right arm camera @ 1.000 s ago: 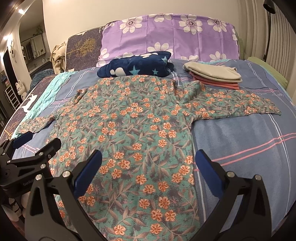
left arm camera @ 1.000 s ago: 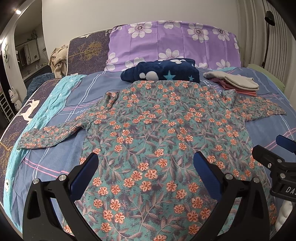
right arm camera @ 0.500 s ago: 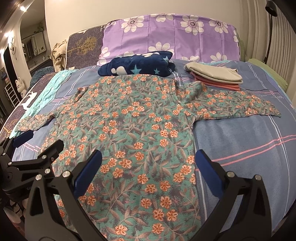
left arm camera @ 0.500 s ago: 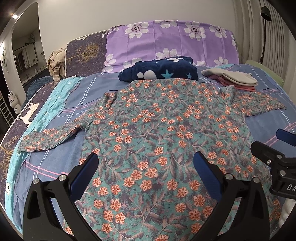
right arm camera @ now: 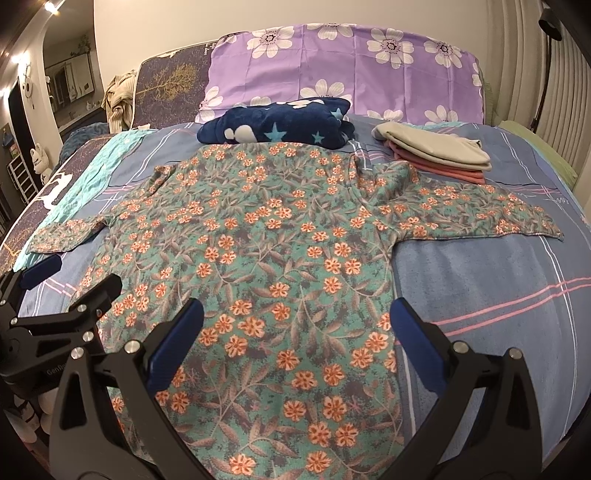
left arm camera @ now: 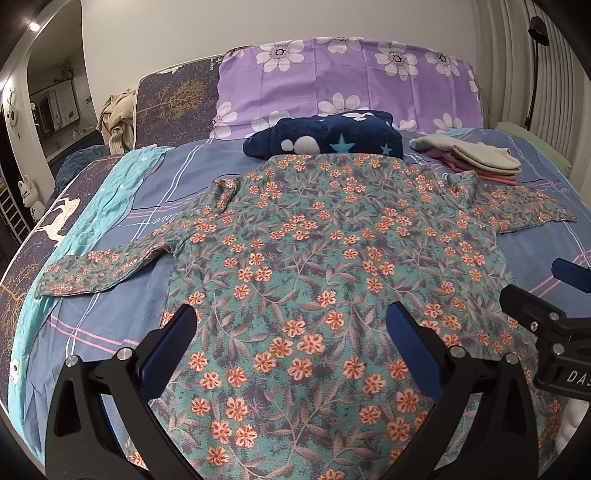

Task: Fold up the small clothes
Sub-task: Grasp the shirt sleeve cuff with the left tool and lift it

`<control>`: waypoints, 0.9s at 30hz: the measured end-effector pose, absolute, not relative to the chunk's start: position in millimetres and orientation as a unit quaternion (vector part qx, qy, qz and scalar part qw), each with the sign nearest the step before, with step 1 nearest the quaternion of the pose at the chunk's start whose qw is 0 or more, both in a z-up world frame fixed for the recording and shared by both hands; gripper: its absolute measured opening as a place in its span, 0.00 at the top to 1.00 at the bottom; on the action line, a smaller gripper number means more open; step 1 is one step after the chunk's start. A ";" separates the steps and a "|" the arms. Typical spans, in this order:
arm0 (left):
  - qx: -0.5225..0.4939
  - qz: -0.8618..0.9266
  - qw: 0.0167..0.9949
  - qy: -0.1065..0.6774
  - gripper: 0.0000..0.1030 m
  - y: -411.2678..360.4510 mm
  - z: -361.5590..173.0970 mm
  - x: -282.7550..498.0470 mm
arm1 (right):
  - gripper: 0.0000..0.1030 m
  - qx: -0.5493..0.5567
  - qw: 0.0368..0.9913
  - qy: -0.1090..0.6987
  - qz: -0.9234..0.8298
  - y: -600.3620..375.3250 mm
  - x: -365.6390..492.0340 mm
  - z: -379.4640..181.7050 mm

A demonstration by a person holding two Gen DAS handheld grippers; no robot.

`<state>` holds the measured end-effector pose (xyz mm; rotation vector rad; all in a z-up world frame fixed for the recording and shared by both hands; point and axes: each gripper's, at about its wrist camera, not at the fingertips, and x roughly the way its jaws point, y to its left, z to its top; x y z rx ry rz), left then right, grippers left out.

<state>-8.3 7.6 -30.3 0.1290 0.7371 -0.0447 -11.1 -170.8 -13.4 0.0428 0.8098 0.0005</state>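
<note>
Hovering agape, both grippers overlook floral shirt (left arm camera: 332, 258).

Both views are evenly lit by warm indoor light, moderately bright, with small ceiling lamps (right arm camera: 51, 5) glaring white at the upper left corner. The floral shirt (left arm camera: 332, 280) and the bed (right arm camera: 498, 288) are sharp and carry only soft, faint shadows along the sleeve edges. Fisheye distortion bends the wall and the bed's edges outward, and dark vignetting fills the corners. The doorway (left arm camera: 48, 107) at far left is dimmer, its details small and hard to read
</note>
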 end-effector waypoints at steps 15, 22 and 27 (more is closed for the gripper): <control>-0.004 -0.024 0.931 0.364 0.02 63.0 -39.8 4.1 | 0.02 0.013 0.916 0.401 -0.010 -174.5 0.3 -17.8; -0.108 0.051 0.918 0.377 0.26 175.3 -51.4 13.2 | 0.02 0.005 0.919 0.394 -0.009 -170.0 5.9 -14.7; -0.224 0.128 0.883 0.392 0.35 279.5 -71.3 28.2 | 0.02 -0.001 0.919 0.394 -0.003 -163.9 9.6 -15.8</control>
